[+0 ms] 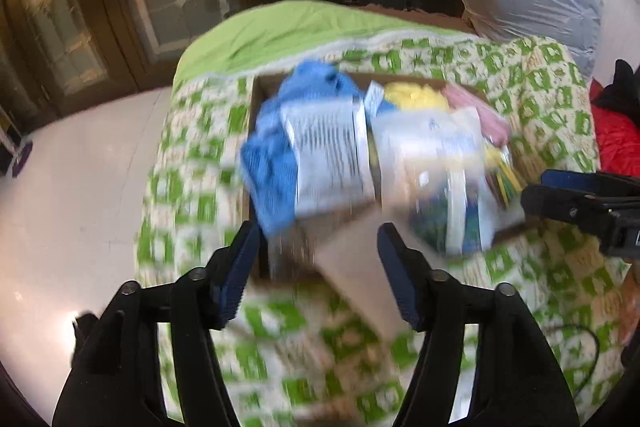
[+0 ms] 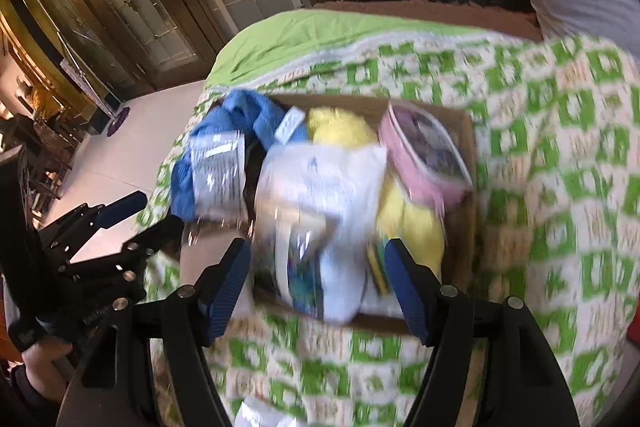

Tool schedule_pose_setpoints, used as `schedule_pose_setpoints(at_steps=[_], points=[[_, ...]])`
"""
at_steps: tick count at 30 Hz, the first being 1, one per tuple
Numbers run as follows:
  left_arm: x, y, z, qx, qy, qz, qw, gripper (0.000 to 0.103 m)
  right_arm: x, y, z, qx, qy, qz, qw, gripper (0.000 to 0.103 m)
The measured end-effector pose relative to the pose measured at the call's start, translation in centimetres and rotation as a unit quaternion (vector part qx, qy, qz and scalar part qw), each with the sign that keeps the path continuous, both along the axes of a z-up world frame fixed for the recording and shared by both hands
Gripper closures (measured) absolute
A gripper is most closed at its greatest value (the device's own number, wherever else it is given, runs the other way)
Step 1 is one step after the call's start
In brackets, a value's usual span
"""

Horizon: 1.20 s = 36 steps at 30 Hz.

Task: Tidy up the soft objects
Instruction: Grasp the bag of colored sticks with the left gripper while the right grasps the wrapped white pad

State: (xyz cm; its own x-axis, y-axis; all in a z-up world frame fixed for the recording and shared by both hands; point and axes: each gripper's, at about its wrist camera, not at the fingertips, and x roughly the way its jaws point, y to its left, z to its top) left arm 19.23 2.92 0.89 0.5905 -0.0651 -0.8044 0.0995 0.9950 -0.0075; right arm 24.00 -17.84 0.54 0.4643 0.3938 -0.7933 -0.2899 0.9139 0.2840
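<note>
**Soft items packed in cardboard box on bed**

Cardboard box (image 2: 466, 131) lies open-topped on green-and-white patterned quilt. Inside, far left: crumpled blue cloth (image 1: 272, 147), spilling over box's left wall, a white printed card (image 1: 328, 155) lying on it. Centre: clear plastic packet (image 2: 320, 195) with white and blue contents, lying on top, near end reaching box's near wall. Behind and under it: fluffy yellow cloth (image 2: 340, 127). Right side: pink pouch (image 2: 424, 155) with printed picture, tilted against right wall. All frames blurred; fine detail unreadable.

Packed cardboard box (image 2: 466, 131) fills mid-bed; quilt (image 2: 560, 155) around lies clear.
</note>
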Motion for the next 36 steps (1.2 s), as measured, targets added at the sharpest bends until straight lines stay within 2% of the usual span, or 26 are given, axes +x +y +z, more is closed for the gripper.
schedule_pose_setpoints(at_steps=[6, 11, 13, 20, 25, 31, 33, 34, 36], points=[[-4.8, 0.7, -3.1, -0.001, 0.045, 0.003, 0.9990, 0.037, -4.4, -1.7, -3.4, 0.019, 0.054, -0.004, 0.998, 0.031], [-7.2, 1.0, -3.7, -0.030, 0.061, 0.013, 0.9976, 0.037, -7.0, -2.7, -5.5, 0.038, 0.097, -0.007, 0.995, 0.031], [-7.8, 0.8, -3.5, -0.029, 0.058, 0.010, 0.9978, 0.037, -7.7, -3.2, -6.0, 0.038, 0.103, -0.007, 0.994, 0.031], [-8.5, 0.9, -3.4, -0.007, 0.069, 0.012, 0.9975, 0.037, -9.4, -3.9, -6.7, 0.041, 0.120, -0.008, 0.992, 0.030], [-9.1, 1.9, -3.0, -0.009, 0.070, 0.020, 0.9973, 0.037, -9.6, -4.8, -6.3, 0.055, 0.133, -0.011, 0.990, 0.030], [-9.1, 2.8, -3.0, -0.014, 0.076, 0.033, 0.9964, 0.037, -10.2, -5.6, -5.7, 0.049, 0.136, -0.020, 0.989, 0.030], [-9.2, 3.0, -3.0, -0.013, 0.076, 0.036, 0.9963, 0.037, -10.8, -4.8, -6.0, 0.042, 0.142, -0.008, 0.989, 0.029], [-9.3, 3.1, -3.0, -0.013, 0.077, 0.038, 0.9962, 0.037, -11.0, -4.3, -6.1, 0.042, 0.145, -0.003, 0.988, 0.023], [-9.4, 3.2, -3.2, -0.011, 0.083, 0.038, 0.9958, 0.037, -11.5, -3.4, -6.6, 0.044, 0.155, 0.008, 0.987, 0.021]])
